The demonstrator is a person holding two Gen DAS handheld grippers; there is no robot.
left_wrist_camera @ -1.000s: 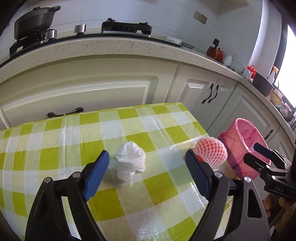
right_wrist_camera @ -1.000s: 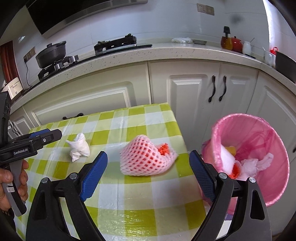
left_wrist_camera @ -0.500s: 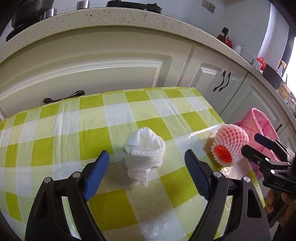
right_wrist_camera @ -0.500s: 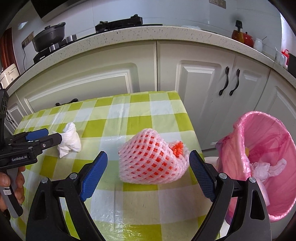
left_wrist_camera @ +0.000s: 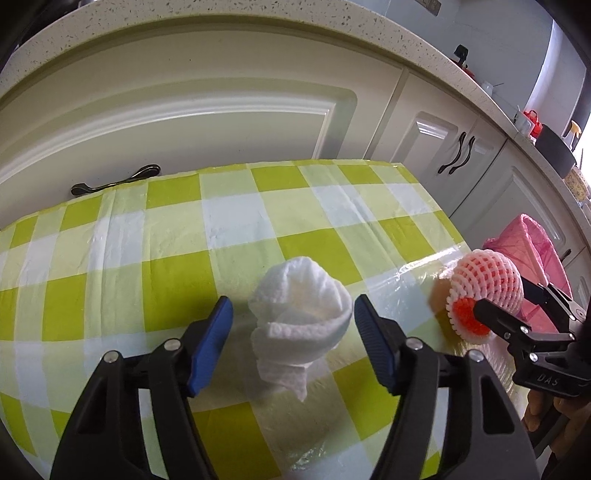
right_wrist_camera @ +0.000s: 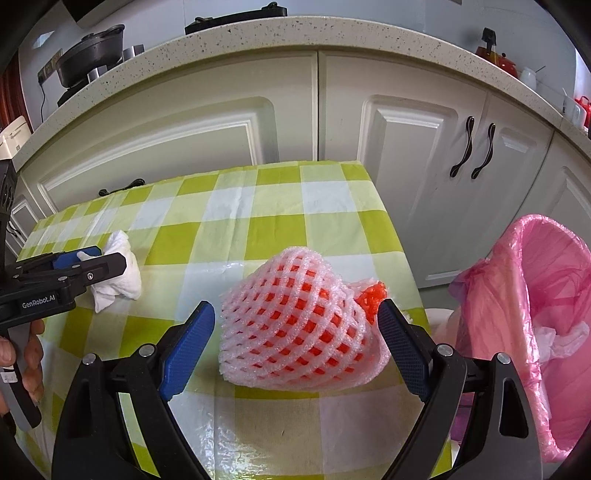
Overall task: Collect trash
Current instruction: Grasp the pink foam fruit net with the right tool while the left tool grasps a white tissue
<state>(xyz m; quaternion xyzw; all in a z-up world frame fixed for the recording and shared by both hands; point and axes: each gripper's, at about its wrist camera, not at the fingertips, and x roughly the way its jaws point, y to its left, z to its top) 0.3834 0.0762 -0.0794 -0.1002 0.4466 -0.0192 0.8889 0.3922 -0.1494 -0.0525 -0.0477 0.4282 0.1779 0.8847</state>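
Note:
A crumpled white tissue (left_wrist_camera: 299,317) lies on the green checked table (left_wrist_camera: 184,236). My left gripper (left_wrist_camera: 293,336) is open, its blue pads on either side of the tissue, not touching. A pink foam fruit net (right_wrist_camera: 299,328) with orange inside lies near the table's right edge. My right gripper (right_wrist_camera: 295,339) is open around the net, pads close to its sides. The net also shows in the left wrist view (left_wrist_camera: 480,291), and the tissue in the right wrist view (right_wrist_camera: 118,273). A bin with a pink bag (right_wrist_camera: 554,295) stands right of the table, holding trash.
White kitchen cabinets (right_wrist_camera: 240,122) and a speckled counter (right_wrist_camera: 258,33) stand close behind the table. A pot (right_wrist_camera: 92,59) sits on the stove at far left. The table's right edge drops off next to the bin.
Both grippers have moved forward and down. The left now straddles the tissue and the right straddles the foam net. Both jaws have narrowed but stay open.

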